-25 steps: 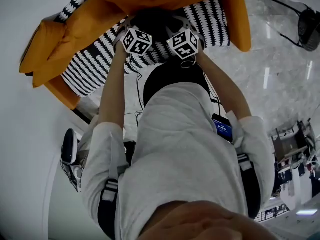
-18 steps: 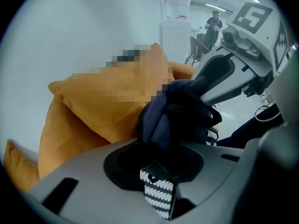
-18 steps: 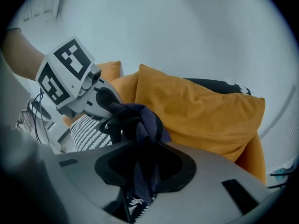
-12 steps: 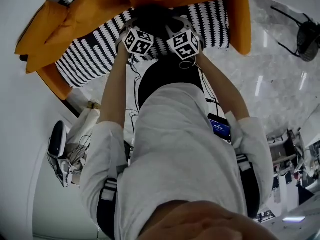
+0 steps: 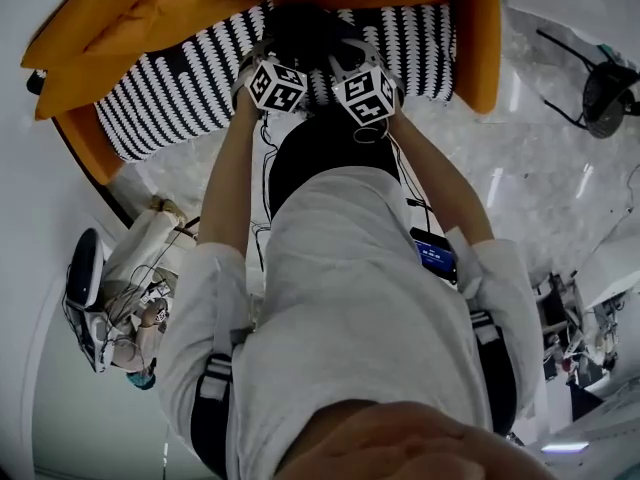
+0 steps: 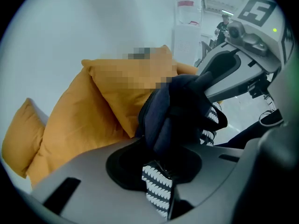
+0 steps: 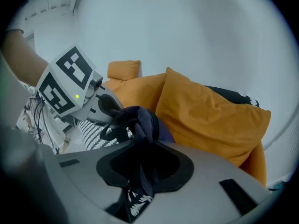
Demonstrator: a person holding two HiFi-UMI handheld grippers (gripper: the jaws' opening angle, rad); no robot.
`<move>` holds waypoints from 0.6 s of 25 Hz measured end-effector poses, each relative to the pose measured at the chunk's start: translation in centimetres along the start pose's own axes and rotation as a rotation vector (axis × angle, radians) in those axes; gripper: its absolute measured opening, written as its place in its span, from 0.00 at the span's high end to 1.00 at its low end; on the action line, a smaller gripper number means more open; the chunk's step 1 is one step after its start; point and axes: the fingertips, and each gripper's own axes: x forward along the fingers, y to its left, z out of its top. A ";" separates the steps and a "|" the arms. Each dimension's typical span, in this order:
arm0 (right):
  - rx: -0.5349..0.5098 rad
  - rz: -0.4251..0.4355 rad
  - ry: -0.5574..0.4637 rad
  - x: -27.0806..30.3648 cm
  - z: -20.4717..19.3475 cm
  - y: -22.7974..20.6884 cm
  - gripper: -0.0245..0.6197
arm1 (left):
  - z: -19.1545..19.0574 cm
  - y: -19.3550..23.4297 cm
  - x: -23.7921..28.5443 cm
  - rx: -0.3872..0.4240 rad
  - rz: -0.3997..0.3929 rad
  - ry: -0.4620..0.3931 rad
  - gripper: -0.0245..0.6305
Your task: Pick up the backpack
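The backpack (image 5: 305, 36) is dark navy and bunched up over the black-and-white striped sofa seat (image 5: 180, 88). My left gripper (image 5: 278, 60) and right gripper (image 5: 352, 60) stand side by side on it, marker cubes up. In the left gripper view the backpack's fabric (image 6: 175, 113) is pinched between my jaws, with the right gripper (image 6: 231, 73) just beyond. In the right gripper view a fold of the backpack (image 7: 140, 125) hangs from my jaws, and the left gripper (image 7: 88, 101) grips the other side. Both pairs of jaws have just been closing, with fabric between them.
Orange cushions (image 5: 85, 38) lean on the sofa's back and arm, close behind the backpack. A dark chair (image 5: 605, 88) stands on the marble floor at the right. Bags and cables (image 5: 115, 298) lie on the floor at the left.
The sofa has slid toward the top of the head view and turned a little. Both grippers remain side by side on the backpack. The clutter at the left has come further into view.
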 end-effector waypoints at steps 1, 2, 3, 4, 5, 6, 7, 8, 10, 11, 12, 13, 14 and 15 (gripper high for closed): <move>-0.006 0.001 0.003 0.0 -0.3 0.4 0.80 | -0.5 -0.3 0.0 -0.006 0.001 -0.001 0.84; -0.012 0.003 0.006 0.0 -0.6 0.9 0.80 | -1.0 -0.6 -0.1 -0.012 0.002 -0.002 0.84; -0.019 0.005 0.009 0.0 -0.8 1.4 0.80 | -1.6 -0.8 -0.3 -0.018 0.003 -0.004 0.84; -0.026 0.006 0.012 -0.1 -1.0 1.9 0.80 | -2.0 -1.0 -0.5 -0.025 0.005 -0.006 0.85; -0.031 0.008 0.014 -0.2 -1.2 2.3 0.80 | -2.4 -1.2 -0.7 -0.030 0.007 -0.008 0.85; -0.033 0.010 0.016 -0.3 -1.3 2.7 0.80 | -2.8 -1.4 -0.9 -0.035 0.008 -0.009 0.85; -0.034 0.012 0.017 -0.4 -1.5 3.0 0.80 | -3.0 -1.6 -1.0 -0.040 0.009 -0.010 0.85; -0.032 0.015 0.017 -0.5 -1.8 3.2 0.80 | -3.2 -1.8 -1.0 -0.045 0.009 -0.010 0.85; -0.034 0.019 0.018 -0.8 -2.6 3.4 0.80 | -3.5 -2.6 -0.8 -0.062 0.013 -0.012 0.85; -0.039 0.021 0.019 -0.9 -2.9 3.6 0.80 | -3.7 -3.0 -0.8 -0.071 0.015 -0.013 0.85; -0.044 0.021 0.019 -1.0 -3.2 4.0 0.80 | -4.0 -3.3 -1.0 -0.079 0.017 -0.015 0.85; -0.049 0.022 0.021 -1.0 -3.4 4.4 0.80 | -4.4 -3.5 -1.2 -0.086 0.018 -0.016 0.85; -0.052 0.023 0.023 -1.0 -3.6 4.9 0.80 | -4.8 -3.8 -1.4 -0.093 0.018 -0.017 0.85; -0.057 0.025 0.025 -1.0 -3.8 5.4 0.80 | -5.4 -4.0 -1.6 -0.099 0.017 -0.018 0.85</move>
